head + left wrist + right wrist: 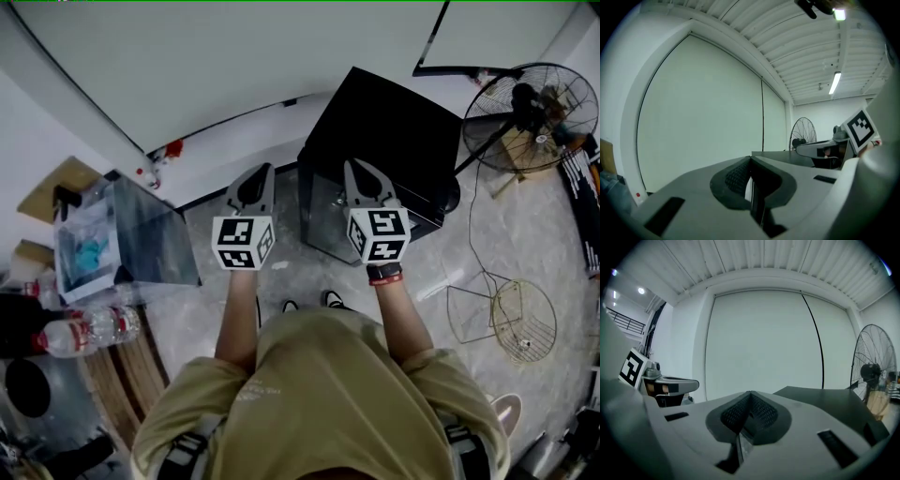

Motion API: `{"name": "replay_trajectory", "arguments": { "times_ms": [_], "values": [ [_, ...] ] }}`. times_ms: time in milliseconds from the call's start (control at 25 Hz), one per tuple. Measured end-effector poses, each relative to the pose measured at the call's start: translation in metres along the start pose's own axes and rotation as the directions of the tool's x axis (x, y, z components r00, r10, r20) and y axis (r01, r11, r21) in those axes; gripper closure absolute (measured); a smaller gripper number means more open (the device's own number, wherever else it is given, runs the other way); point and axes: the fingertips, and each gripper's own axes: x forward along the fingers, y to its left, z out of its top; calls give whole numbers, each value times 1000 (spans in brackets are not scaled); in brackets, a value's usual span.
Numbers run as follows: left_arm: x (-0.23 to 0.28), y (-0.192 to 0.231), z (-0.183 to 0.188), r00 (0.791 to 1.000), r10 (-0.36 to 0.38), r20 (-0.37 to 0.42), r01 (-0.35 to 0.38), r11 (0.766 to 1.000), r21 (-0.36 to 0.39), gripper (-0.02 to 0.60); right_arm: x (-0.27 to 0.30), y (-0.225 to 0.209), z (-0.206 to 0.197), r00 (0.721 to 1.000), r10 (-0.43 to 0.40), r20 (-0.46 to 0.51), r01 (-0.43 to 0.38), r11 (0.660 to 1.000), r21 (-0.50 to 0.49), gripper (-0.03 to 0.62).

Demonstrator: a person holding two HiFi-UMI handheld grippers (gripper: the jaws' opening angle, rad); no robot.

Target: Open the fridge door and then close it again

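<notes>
Pale marbled floor (525, 253) and a plain white wall (234, 56) frame the scene, and the black box-shaped fridge (384, 127) stands on the floor against that wall, directly ahead of the person and slightly to their right. Its front door (323, 216) looks flush with the cabinet, so it reads as closed, though the steep downward angle makes that a judgement. The grey left gripper (255, 183) and the grey right gripper (364, 178) are held out side by side, roughly level and above the fridge's height. Neither touches the fridge. Each gripper's own view shows its jaws pressed fully together with nothing between them. On this evidence no pull on the door is under way. Either the opening and closing are both still to do, or both are finished, and the pictures cannot settle which. By count there are two grippers and one fridge. One black standing fan (532, 114) is at the right, two bare wire grilles (502, 321) lie on the floor, and at least one clear plastic bottle (89, 330) is at the left.
</notes>
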Motion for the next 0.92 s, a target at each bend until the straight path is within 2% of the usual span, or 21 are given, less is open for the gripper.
{"name": "replay_trajectory", "arguments": {
  "times_ms": [360,600,760,920],
  "values": [
    [1,-14,-3,1000,-16,-6,16,1000,12,561,-10,-3,-1,1000,-6,9,5,1000,22,572],
    [1,-24,-16,999,-29,-42,29,999,16,560,-14,-1,-9,1000,3,-7,-3,1000,28,572],
    [3,-39,-41,988,-70,-137,71,997,6,560,-17,5,-15,1000,14,-17,-14,1000,20,572],
    [0,-64,-84,951,-137,-277,134,991,-28,560,-15,13,-21,998,47,-37,-47,999,2,572]
  ]
}}
